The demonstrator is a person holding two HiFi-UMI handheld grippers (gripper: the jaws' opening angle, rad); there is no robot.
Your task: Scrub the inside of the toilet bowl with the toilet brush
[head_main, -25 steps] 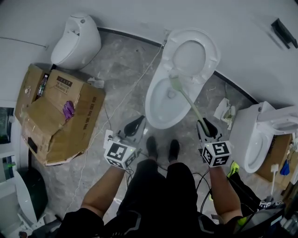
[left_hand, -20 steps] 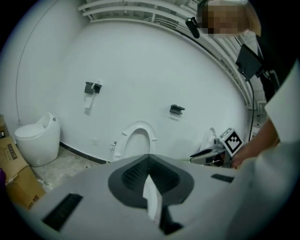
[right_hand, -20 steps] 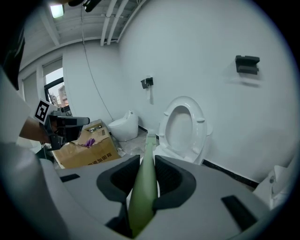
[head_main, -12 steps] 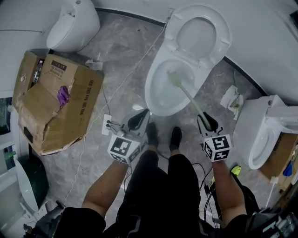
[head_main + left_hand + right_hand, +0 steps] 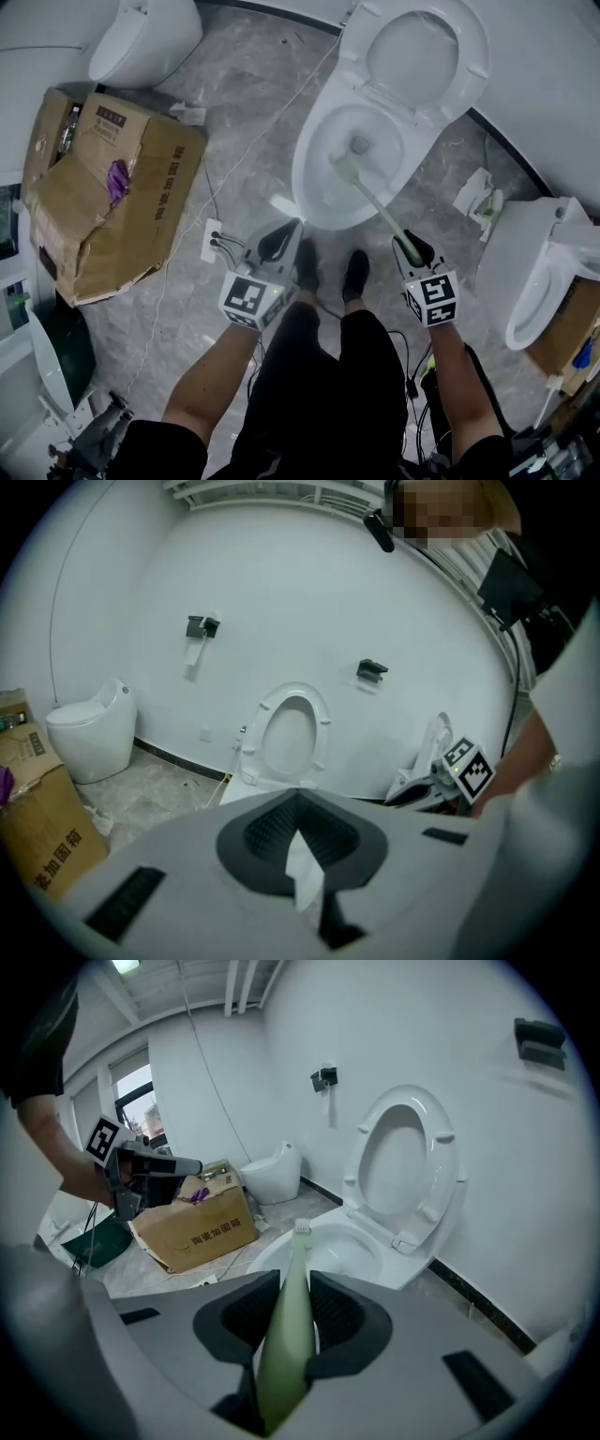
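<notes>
The right gripper (image 5: 410,246) is pinching the thick end of the pale green toilet brush (image 5: 375,208), jaws pressed onto the handle from both sides (image 5: 292,1312). The left gripper (image 5: 281,239) hangs just beside it over the floor, jaws pressed together with nothing between them (image 5: 298,841), and takes no part in the scrubbing.

From the right gripper the handle runs forward and down to the left into the toilet bowl (image 5: 309,187). Over the last second the brush head (image 5: 344,172) has been drawn back from the far wall, under the seat hinge, toward the near left wall, so that the drain (image 5: 361,145) now lies beyond it. That reads as one pulling stroke across the inside, so the scrubbing is under way. Judging by this one stroke, the right side and the front of the bowl probably still need a pass.

Beyond the bowl the seat and lid (image 5: 427,47) stand raised, clear of the handle. Well off to the left of the left gripper sits a cardboard box (image 5: 103,187), and to the right of the right gripper stands a second toilet (image 5: 544,281)
</notes>
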